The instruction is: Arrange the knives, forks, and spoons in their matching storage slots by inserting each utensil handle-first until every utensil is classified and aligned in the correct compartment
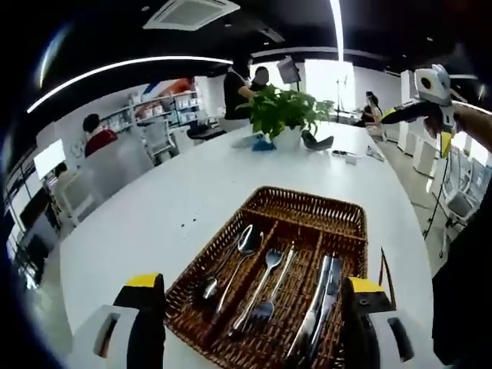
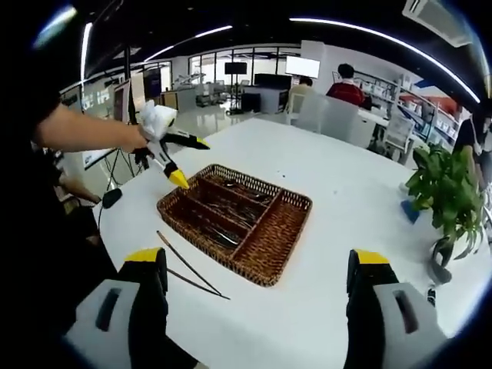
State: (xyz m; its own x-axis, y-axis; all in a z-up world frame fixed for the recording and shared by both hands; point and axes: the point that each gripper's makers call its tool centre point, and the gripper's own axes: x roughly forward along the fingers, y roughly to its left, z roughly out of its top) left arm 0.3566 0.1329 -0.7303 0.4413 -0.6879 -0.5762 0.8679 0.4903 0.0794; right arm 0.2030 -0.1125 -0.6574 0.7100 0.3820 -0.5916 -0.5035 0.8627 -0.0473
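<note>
One wicker tray (image 1: 307, 206), two spoons (image 1: 244, 244), two forks (image 1: 266, 265), two knives (image 1: 323, 296), one potted plant (image 1: 286, 115)

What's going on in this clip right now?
A person holds two handheld grippers over a white table, sorting cutlery into a wicker tray. Spoons, forks and knives already lie in separate slots. Both grippers are open and empty: the left gripper hovers at the tray's far corner, the right gripper is raised above the table. Two dark chopsticks lie on the table beside the tray.
</note>
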